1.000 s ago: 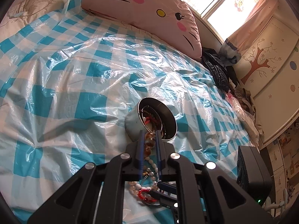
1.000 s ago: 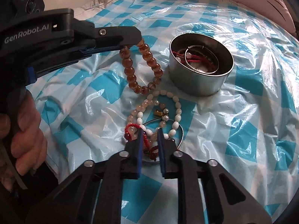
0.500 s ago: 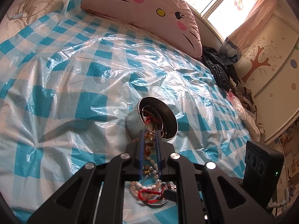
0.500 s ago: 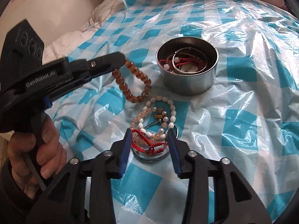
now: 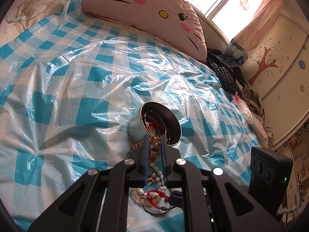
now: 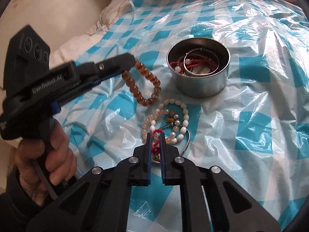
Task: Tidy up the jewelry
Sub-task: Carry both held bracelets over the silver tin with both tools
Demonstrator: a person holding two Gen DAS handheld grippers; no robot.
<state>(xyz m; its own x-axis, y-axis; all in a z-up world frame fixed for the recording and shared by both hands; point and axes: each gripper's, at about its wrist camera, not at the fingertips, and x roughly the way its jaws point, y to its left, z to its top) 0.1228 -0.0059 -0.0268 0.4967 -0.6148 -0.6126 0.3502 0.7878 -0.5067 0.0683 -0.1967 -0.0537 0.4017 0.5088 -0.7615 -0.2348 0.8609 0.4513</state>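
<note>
The left gripper (image 6: 133,62) is closed on the brown bead bracelet (image 6: 142,86), which it pinches at the top so that the loop hangs free below the tips. Held like this, the bracelet is clear of the sheet and can be carried over a rim without dragging. In the left wrist view the beads sit between the blue pads (image 5: 146,154), just in front of the metal tin (image 5: 160,126).

The right gripper (image 6: 155,137) is low over the pile and its jaws are drawn in on the red cord bracelet (image 6: 156,141); the cord and a red bead show between the pads. I judge that it has the cord gripped, but the cord is not lifted yet.

Around it lie a white bead bracelet (image 6: 184,118), a pale pink bead bracelet (image 6: 146,124) and a thin metal bangle (image 6: 187,142), all touching each other on the blue checked plastic sheet (image 6: 251,135).

The tin stands just beyond the pile and already holds red cords and a ring-shaped bangle. The jewelry lies near the tin probably so that each carry is short.
</note>
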